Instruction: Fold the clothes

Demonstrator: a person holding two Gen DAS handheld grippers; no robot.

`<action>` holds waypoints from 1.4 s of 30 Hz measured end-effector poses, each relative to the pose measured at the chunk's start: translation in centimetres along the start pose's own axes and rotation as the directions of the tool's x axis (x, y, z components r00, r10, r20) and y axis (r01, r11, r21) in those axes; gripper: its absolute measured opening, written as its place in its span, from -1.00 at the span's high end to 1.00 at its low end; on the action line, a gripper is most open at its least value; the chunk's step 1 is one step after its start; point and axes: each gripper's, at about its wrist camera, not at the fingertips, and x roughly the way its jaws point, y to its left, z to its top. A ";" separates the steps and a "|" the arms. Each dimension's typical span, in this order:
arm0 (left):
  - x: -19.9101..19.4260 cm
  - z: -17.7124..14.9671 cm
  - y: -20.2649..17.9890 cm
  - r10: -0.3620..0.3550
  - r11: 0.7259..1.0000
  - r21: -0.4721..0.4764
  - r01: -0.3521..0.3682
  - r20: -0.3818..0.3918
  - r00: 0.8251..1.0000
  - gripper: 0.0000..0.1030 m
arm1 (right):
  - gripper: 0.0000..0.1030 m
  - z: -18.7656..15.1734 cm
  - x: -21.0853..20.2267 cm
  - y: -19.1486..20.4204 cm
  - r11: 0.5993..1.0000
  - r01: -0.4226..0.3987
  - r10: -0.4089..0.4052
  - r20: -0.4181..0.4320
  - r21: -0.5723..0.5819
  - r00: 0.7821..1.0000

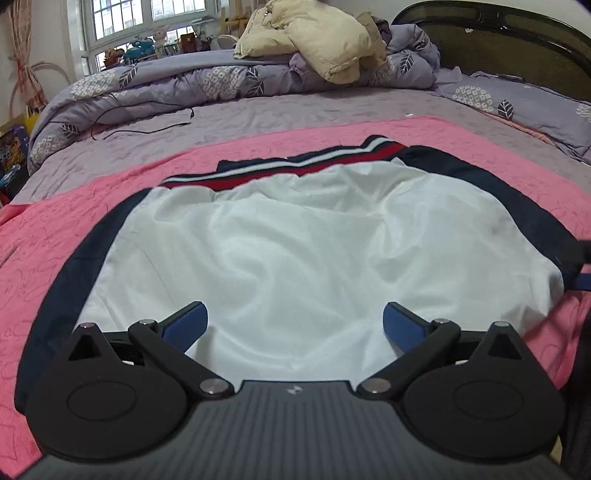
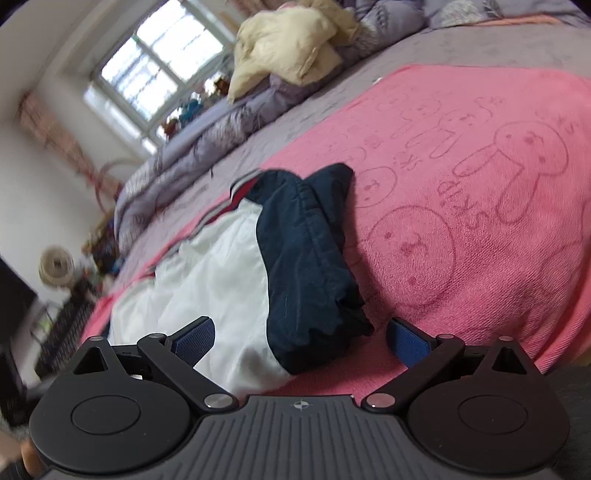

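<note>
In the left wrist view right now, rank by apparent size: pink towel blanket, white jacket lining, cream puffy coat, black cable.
1. Pink towel blanket, partly covered
2. White jacket lining, inflated by nearness to the camera
3. Cream puffy coat, farther off
4. Black cable

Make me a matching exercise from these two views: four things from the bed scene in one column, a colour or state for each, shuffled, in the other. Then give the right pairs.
Things
1. blanket
2. jacket lining
3. puffy coat
4. left gripper

Colour or state
A. cream, heaped on the quilt
B. open, holding nothing
C. pink, with printed bunnies
D. white, wrinkled, facing up

Pairs: 1-C, 2-D, 3-A, 4-B
</note>
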 end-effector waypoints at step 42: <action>-7.2 -8.2 16.5 0.366 0.826 -0.427 -0.368 -0.090 0.926 -0.94 | 0.65 -1.5 12.1 31.4 0.785 -0.335 0.252 -0.225 -0.521 0.941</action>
